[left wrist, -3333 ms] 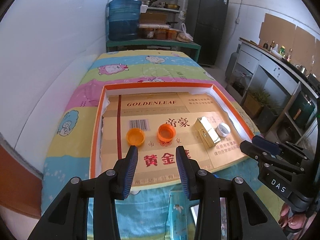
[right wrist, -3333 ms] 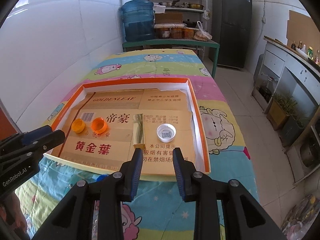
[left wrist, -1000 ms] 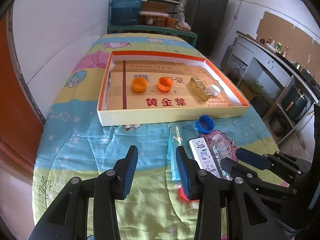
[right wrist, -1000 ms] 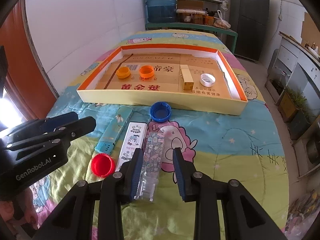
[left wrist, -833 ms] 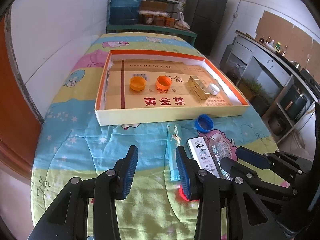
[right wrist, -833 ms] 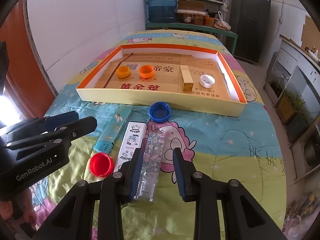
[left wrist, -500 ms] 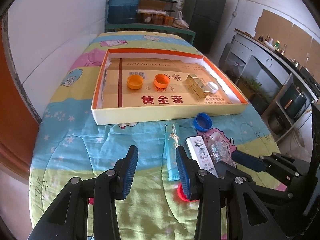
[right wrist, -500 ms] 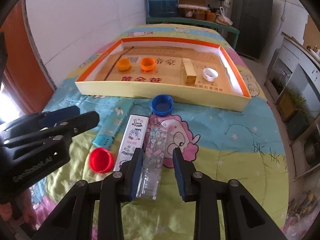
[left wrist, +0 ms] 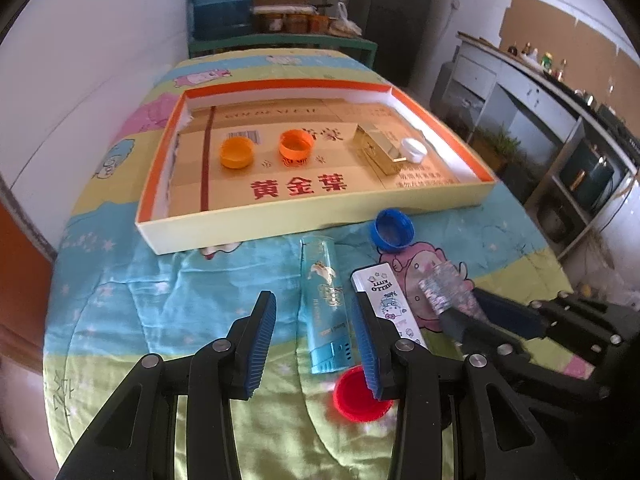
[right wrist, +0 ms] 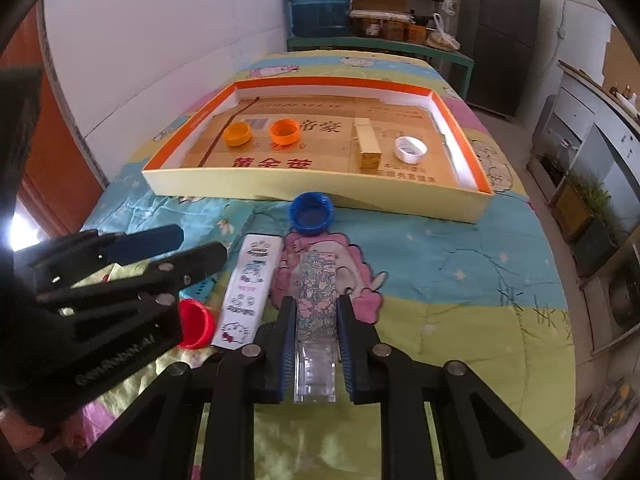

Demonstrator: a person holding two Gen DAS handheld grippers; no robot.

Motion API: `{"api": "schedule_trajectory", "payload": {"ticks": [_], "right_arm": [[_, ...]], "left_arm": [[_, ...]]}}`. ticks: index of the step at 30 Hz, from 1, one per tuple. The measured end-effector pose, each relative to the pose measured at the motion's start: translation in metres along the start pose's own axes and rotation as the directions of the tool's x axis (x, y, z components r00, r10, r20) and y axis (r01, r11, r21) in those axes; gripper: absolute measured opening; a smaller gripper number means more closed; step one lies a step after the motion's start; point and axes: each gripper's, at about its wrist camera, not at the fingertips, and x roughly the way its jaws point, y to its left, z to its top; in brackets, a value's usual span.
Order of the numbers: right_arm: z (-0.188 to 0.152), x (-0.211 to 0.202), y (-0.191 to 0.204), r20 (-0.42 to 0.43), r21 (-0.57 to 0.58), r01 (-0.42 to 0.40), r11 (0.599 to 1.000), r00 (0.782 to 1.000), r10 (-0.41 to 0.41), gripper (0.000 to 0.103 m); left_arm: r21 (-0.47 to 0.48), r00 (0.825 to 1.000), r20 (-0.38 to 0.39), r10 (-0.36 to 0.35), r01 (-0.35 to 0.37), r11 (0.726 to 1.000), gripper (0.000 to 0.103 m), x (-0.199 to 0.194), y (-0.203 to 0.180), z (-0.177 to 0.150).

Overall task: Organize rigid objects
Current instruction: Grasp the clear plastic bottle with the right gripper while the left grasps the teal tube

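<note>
Cartoon bedspread (right wrist: 440,264); right gripper (right wrist: 316,312) clamps floral case (right wrist: 316,280); left gripper (left wrist: 314,320) open, empty.

Black angular frames (left wrist: 192,400) with silver screws — ribbed blue pads on the fingers (left wrist: 262,344).

Cardboard tray (left wrist: 304,224), glossy plastic caps (left wrist: 392,229), cloth cover (left wrist: 140,304)
</note>
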Motion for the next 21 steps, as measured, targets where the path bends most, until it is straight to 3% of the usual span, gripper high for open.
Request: {"api": "schedule_trajectory", "payload": {"ticks": [7, 11, 16, 21], "right_arm": [[0.000, 0.003, -0.009, -0.007, 0.028, -0.018, 0.999, 1.000, 0.018, 0.020], [0.000, 0.004, -0.009, -0.003, 0.024, -0.021, 0.999, 1.000, 0.021, 0.020], [0.000, 0.005, -0.011, -0.001, 0.031, -0.029, 0.999, 1.000, 0.029, 0.020], [0.000, 0.005, -0.010, 0.003, 0.026, -0.025, 0.999, 1.000, 0.025, 0.020]], "left_arm": [[0.068, 0.997, -0.015, 0.081, -0.080, 0.994, 0.042, 0.014, -0.012, 0.001], [0.045, 0.999, -0.004, 0.050, -0.050, 0.998, 0.042, 0.013, -0.005, 0.001], [0.043, 0.998, 0.016, 0.059, -0.060, 0.997, 0.022, 0.011, 0.000, 0.000], [0.033, 0.999, 0.019, 0.049, -0.050, 0.998, 0.022, 0.010, 0.002, 0.000]]}}
